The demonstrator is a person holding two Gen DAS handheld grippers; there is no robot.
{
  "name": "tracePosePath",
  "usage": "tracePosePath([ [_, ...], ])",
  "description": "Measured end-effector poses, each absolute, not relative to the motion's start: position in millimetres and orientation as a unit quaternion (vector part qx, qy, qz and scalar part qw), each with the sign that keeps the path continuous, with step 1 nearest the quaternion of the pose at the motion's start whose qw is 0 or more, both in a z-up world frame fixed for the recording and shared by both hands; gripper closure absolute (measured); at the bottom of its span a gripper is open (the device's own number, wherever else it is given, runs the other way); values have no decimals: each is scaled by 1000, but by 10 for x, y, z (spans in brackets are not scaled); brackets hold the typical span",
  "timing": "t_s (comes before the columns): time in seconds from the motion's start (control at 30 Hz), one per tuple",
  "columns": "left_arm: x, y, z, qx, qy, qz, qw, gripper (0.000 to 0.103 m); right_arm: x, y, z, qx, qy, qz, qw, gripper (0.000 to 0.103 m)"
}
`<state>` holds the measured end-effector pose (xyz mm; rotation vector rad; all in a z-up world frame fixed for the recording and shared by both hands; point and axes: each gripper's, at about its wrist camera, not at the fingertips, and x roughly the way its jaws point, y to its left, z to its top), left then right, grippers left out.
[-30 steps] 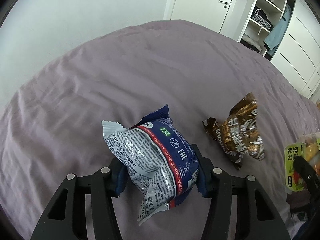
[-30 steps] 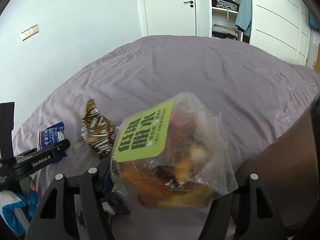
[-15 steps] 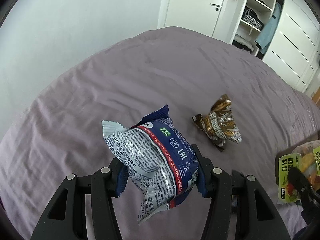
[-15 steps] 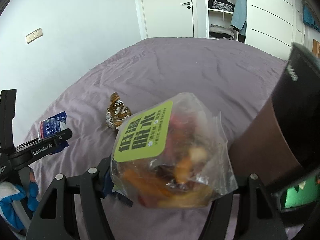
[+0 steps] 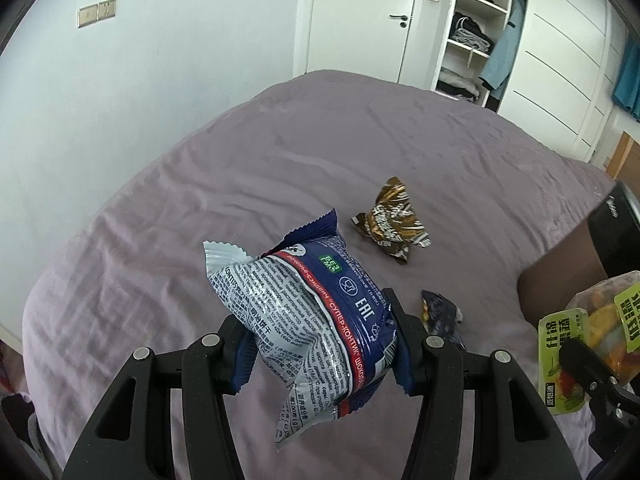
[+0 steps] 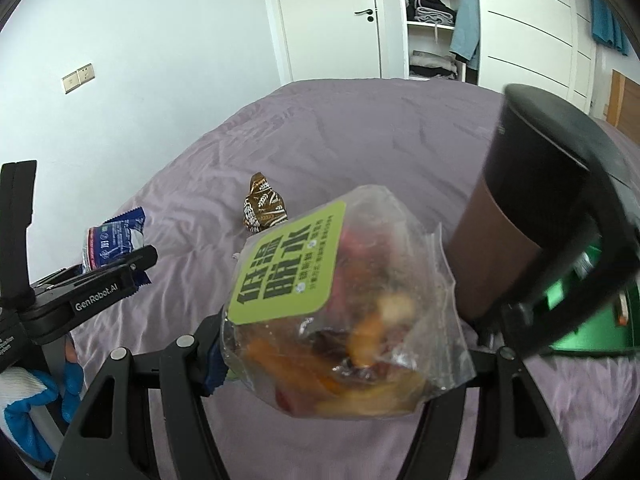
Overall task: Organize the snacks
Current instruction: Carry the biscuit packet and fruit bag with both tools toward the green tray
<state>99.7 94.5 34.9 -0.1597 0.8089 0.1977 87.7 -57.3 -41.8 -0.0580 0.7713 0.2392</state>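
My left gripper (image 5: 322,350) is shut on a blue and silver biscuit packet (image 5: 308,316), held above the purple bed (image 5: 200,208). In the right wrist view my right gripper (image 6: 332,354) is shut on a clear bag of dried fruit with a green label (image 6: 340,300); its right finger is hidden behind the bag. A brown snack packet (image 5: 390,222) lies on the bed ahead of both grippers. A small dark packet (image 5: 440,314) lies just right of the left gripper. From the right wrist view, the left gripper (image 6: 100,292) and its biscuit packet (image 6: 112,242) show at the far left.
A tall brown bin with a black rim (image 6: 532,216) stands at the right, something green (image 6: 588,320) behind it. A white wall (image 5: 140,80), a door (image 5: 360,20) and an open wardrobe with folded clothes (image 5: 476,36) lie beyond the bed. A gloved hand (image 6: 36,408) holds the left gripper.
Both grippers have risen and drawn back with their packets still held. The brown packet looks farther off, the small dark packet has come into view, and the bin now shows at the right.
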Motion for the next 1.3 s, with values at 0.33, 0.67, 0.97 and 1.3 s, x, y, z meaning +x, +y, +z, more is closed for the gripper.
tracePosePath([
  [0.33, 552, 795, 561, -60, 368, 79, 925, 54, 400, -665, -249, -31, 369, 94, 924, 32],
  [0.67, 249, 719, 813, -54, 338, 60, 938, 54, 65, -707, -118, -40, 358, 81, 929, 32],
  [0.97, 125, 640, 881, -48, 331, 47, 941, 54, -85, -811, -50, -40, 352, 71, 933, 32],
  [1.3, 41, 342, 953, -24, 330, 27, 943, 54, -253, -1056, -45, -26, 348, 50, 936, 32],
])
